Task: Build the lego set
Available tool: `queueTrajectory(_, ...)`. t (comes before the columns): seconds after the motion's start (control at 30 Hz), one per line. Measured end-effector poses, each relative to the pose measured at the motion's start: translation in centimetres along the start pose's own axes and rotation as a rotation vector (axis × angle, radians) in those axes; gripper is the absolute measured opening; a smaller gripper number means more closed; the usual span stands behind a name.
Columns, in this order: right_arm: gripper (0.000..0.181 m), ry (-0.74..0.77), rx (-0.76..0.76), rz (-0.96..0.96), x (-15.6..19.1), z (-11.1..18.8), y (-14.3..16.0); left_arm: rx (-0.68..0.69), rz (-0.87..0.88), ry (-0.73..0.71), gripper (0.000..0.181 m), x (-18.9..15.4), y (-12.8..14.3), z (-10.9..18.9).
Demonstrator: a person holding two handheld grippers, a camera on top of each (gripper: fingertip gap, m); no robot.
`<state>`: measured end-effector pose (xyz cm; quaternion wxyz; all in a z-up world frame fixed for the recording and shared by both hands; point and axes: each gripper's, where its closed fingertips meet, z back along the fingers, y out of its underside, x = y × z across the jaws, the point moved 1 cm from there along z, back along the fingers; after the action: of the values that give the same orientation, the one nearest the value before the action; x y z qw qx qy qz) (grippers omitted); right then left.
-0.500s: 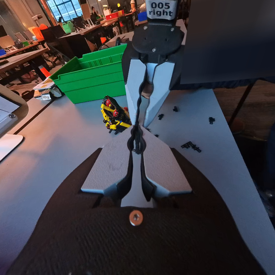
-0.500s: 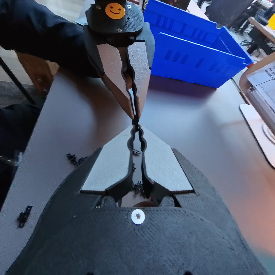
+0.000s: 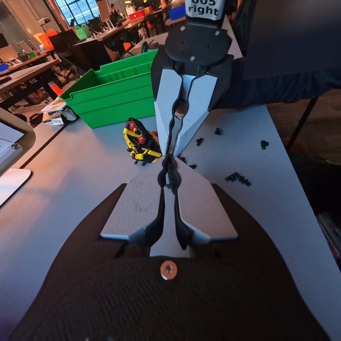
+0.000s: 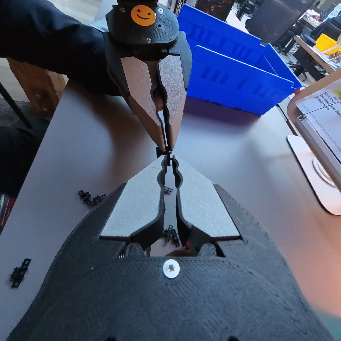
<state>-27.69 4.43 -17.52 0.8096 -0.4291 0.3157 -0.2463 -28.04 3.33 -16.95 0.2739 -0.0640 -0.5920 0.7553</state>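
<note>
My left gripper is shut on a short black track strip that runs back between its fingers. My right gripper meets it tip to tip just above the grey table. The right jaws stand slightly apart around the strip's end link. In the right wrist view the left gripper points down at me. In the left wrist view the right gripper points down at me too. A yellow, black and red tracked lego model sits just left of the tips.
A green bin stands behind the model. A blue bin is at the far side. Loose black track links lie on the table. A stand with a paper sheet is at one edge. A dark sleeve holds the left gripper. Only a small space, under 4 cm, lies between the two pairs of fingers.
The right gripper's fingertips have parted a little around the black link. Both grippers stay tip to tip. The left gripper keeps its grip on the strip.
</note>
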Motion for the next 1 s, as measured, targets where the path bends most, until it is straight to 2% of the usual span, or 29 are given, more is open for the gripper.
queueTrajectory(0.23, 0.002, 0.010, -0.011, 0.001, -0.1, 0.1, -0.2, -0.008, 0.040, -0.002, 0.000, 0.2, 0.0, 0.0)
queueTrajectory(0.33, 0.002, -0.015, -0.052, -0.056, -0.3, 0.4, -0.6, 0.000, 0.079, -0.018, 0.008, 0.9, 0.1, 0.2)
queueTrajectory(0.5, 0.002, -0.047, -0.078, -0.098, -0.3, 0.6, -0.9, -0.015, 0.062, -0.004, 0.000, 0.5, -0.1, 0.3)
queueTrajectory(0.9, 0.006, -0.099, -0.111, -0.144, 0.2, 0.3, -1.1, 0.067, 0.060, 0.034, 0.000, -0.3, 0.8, -0.2)
queueTrajectory(1.0, 0.000, -0.122, -0.098, -0.136, 0.7, 0.0, -0.8, 0.093, 0.037, 0.026, 0.000, -0.4, 1.0, -0.3)
